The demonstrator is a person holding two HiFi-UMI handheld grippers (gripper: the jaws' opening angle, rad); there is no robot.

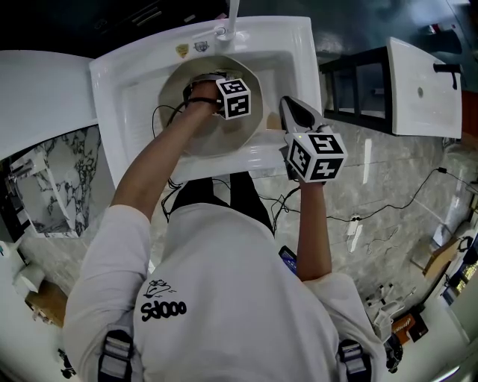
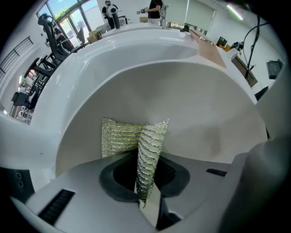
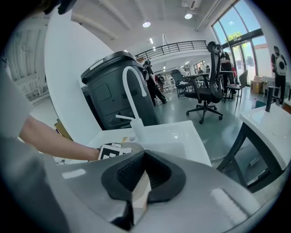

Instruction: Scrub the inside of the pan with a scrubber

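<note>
A round cream pan (image 1: 215, 139) lies in the white sink (image 1: 134, 82). My left gripper (image 1: 202, 83) reaches down inside the pan and is shut on a glittery green-silver mesh scrubber (image 2: 136, 136). In the left gripper view the scrubber is folded between the jaws of my left gripper (image 2: 144, 182) and presses against the pan's pale inner wall (image 2: 195, 104). My right gripper (image 1: 290, 112) sits at the pan's right side. In the right gripper view the jaws of my right gripper (image 3: 140, 184) are shut on a tan strip, the pan handle (image 3: 142, 191).
A white faucet (image 1: 231, 19) rises at the back of the sink. A second white basin on a black frame (image 1: 422, 86) stands to the right. A black bin (image 3: 113, 91) and an office chair (image 3: 209, 91) stand beyond the sink. Cables lie on the floor.
</note>
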